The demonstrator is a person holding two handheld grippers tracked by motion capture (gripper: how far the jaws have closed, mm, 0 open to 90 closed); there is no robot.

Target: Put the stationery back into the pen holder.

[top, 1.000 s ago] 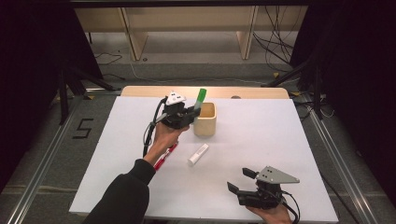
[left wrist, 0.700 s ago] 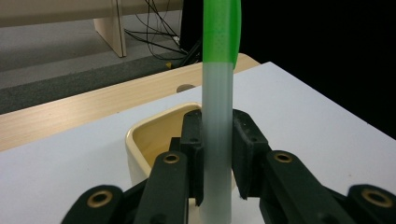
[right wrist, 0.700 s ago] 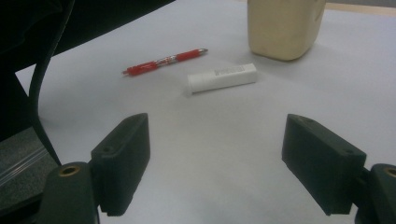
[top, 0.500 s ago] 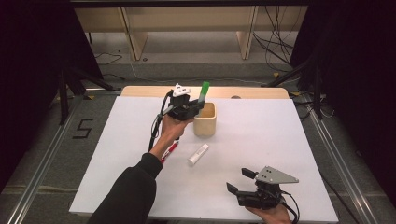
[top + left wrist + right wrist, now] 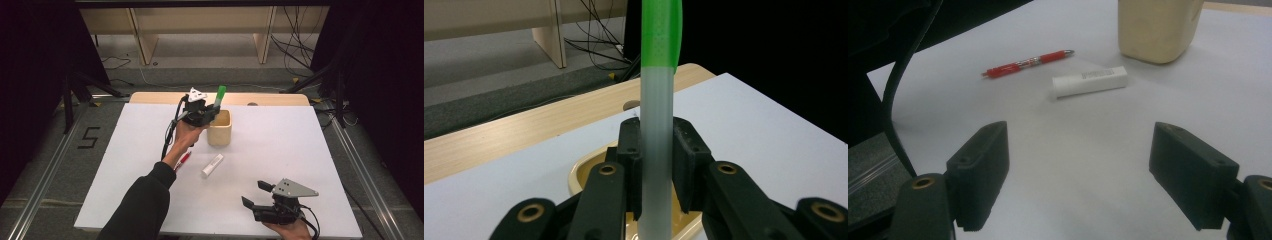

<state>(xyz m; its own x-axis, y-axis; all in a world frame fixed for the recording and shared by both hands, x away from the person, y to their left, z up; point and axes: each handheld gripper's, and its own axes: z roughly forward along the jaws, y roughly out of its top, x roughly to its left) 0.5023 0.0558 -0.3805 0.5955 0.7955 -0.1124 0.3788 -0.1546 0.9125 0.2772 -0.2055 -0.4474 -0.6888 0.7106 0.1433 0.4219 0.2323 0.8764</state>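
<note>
- Bg: dark lab w/ wooden shelving + cables on the floor behind; white table top [image 5: 310, 165] w/ a wood edge strip at the far side.
- Change vs a sec ago: left gripper [image 5: 209, 113] has carried the green-capped marker [image 5: 218, 98] from a leaning pose just left of the cup to nearly upright, at the cup's near-left rim. In the last half sec it barely shifted.
- Meaning (judgement): approach looks done; next is lowering the marker into the cup and letting go. Not yet released.
- Left gripper state: jaws clamped tight on the marker's pale barrel [image 5: 656, 165], green cap up. Left gripper view shows the barrel's lower end running down toward the cup opening.
- Container: tan cup [image 5: 220, 128], upright, at the table's far middle. Its rim [image 5: 584, 172] shows behind the jaws. Inside looks bare where visible, though most of the interior is hidden by jaws + marker, so can't say for sure.
- Can't tell if the marker tip is already below the rim or just above it.
- Right gripper [image 5: 260, 197]: parked at the near-right edge, jaws spread wide, nothing between them; unchanged since before.
- On the table, waiting: white tube [image 5: 1090, 81] just in front of the cup, red pen [image 5: 1027, 63] to its left, partly under the left forearm in high view.
</note>
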